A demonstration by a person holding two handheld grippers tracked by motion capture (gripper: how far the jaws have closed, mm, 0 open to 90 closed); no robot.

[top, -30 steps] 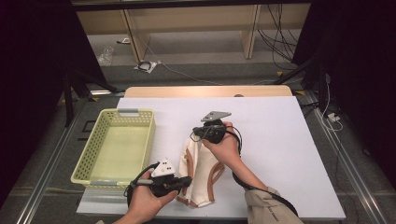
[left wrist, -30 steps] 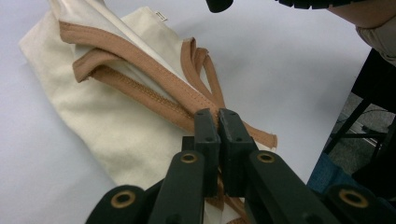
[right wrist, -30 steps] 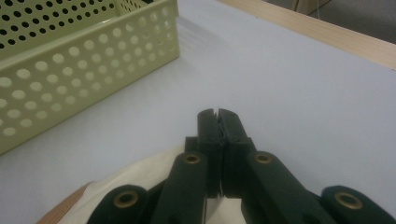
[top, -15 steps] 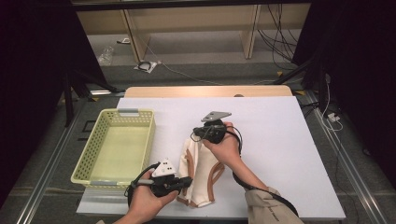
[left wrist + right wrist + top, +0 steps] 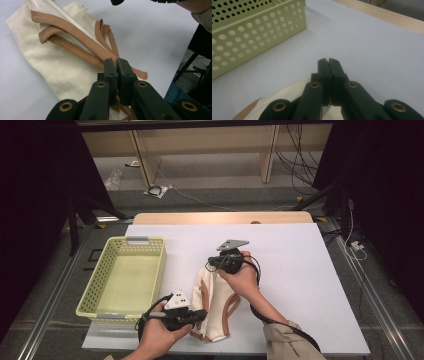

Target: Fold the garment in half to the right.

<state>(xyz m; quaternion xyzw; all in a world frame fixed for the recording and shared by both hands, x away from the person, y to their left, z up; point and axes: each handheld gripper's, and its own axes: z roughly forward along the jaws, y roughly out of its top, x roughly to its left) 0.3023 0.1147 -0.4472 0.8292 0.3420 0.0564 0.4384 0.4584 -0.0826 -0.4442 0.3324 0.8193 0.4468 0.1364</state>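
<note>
Nearest the person, at about 6 o'clock on the table in the high view, the left gripper point(image 5: 200, 316) is held low in the left hand point(image 5: 159, 336), pointing toward 3 o'clock at the near end of a cream garment point(image 5: 216, 304) with brown trim. In the left gripper view its jaws are pressed together on the brown-edged strap point(image 5: 100, 52), which runs in between them, so the left gripper point(image 5: 117, 65) is clamped on the trim of the garment point(image 5: 52, 62), whose body spreads out toward 10 o'clock on the white table cover point(image 5: 155, 40).

Farther out, near the middle of the table, the right hand point(image 5: 245, 279) holds the right gripper point(image 5: 211, 264) at the far end of the garment, aimed toward 9 o'clock. In the right gripper view the jaws of the right gripper point(image 5: 329, 62) meet tightly with cream cloth point(image 5: 294, 93) bunched beneath and between them, so it grips the garment's far edge.

The garment lies stretched between the two grippers, just beside the yellow perforated basket point(image 5: 150, 251), which stands at 9 o'clock from it; the basket's wall point(image 5: 249, 37) shows at 10 o'clock in the right gripper view. Beyond, at 12 o'clock, the table's wooden edge point(image 5: 220, 217) borders the white cover
</note>
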